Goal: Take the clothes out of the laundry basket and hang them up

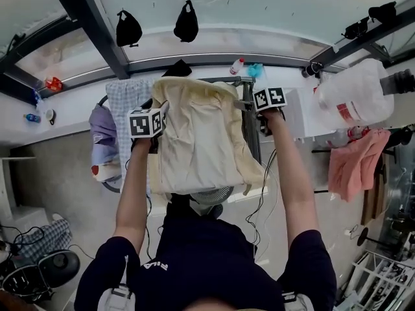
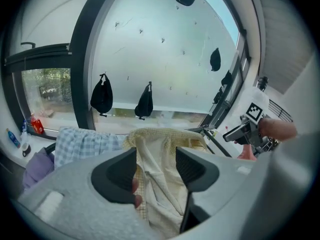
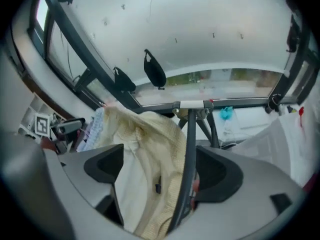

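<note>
Cream waffle-weave garment (image 1: pixel 198 141): hung draped over the drying rack (image 3: pixel 191 104) (just beside a checked cloth (image 1: pixel 126 96)). Was pinched at its left edge by the left gripper (image 2: pixel 156 168), arm stretched straight forward. Was flanked by the right gripper (image 3: pixel 160 171), spread wide round hem and rack leg (image 3: pixel 188 149), gripping nothing, arm likewise outstretched.

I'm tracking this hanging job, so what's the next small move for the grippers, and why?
Probably open the left gripper and let go: the cream garment already drapes over the drying rack, and the right gripper stands open around the cloth's edge without pressing it.
</note>
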### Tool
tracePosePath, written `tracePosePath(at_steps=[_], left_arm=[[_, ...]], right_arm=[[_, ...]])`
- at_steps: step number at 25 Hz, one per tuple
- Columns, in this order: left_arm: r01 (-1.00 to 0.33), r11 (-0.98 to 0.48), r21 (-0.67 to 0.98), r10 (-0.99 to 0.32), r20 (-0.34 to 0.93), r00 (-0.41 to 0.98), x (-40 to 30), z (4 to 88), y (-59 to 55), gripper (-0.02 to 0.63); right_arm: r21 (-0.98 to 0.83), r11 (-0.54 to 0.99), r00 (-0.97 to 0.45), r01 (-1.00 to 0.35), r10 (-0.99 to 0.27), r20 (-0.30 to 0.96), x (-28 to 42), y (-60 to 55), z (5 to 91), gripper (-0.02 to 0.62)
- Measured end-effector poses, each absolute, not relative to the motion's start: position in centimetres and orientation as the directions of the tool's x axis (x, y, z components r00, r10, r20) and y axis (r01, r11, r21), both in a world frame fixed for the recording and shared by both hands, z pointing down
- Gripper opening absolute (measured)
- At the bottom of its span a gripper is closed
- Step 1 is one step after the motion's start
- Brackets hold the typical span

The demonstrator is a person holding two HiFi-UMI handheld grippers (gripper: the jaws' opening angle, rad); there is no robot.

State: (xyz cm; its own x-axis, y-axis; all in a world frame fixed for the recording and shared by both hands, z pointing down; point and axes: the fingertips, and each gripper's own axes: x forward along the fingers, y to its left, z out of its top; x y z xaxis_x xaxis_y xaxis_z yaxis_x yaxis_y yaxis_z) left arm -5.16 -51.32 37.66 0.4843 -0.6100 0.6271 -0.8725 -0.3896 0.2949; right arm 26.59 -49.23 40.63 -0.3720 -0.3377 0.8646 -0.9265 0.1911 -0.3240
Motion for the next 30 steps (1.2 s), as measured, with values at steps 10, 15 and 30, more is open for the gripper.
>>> tracePosePath(at_steps=[10,15,30], left_arm=[[-0.881,-0.375,0.289,-0.661,0.583,0.472,-5.2,34.7,-46.9,0.239],[-0.887,-0.376,0.267,-0.69,0.558,0.461,-4.6,32.0,-43.0,0.242],[-0.917,-0.344,0.203,-0.758,0.517,0.399,-0.4,26.2,-24.2,0.264]], right_arm=[[-0.365,0.262,-0.449,-0.893,-0.48,0.753,23.8,-47.4,35.4,0.437],[-0.348,0.34,-0.481,-0.874,-0.5,0.72,22.6,-43.6,33.5,0.437],[-0.273,0.575,-0.6,-0.772,-0.516,0.612,21.3,-26.1,27.5,0.437]])
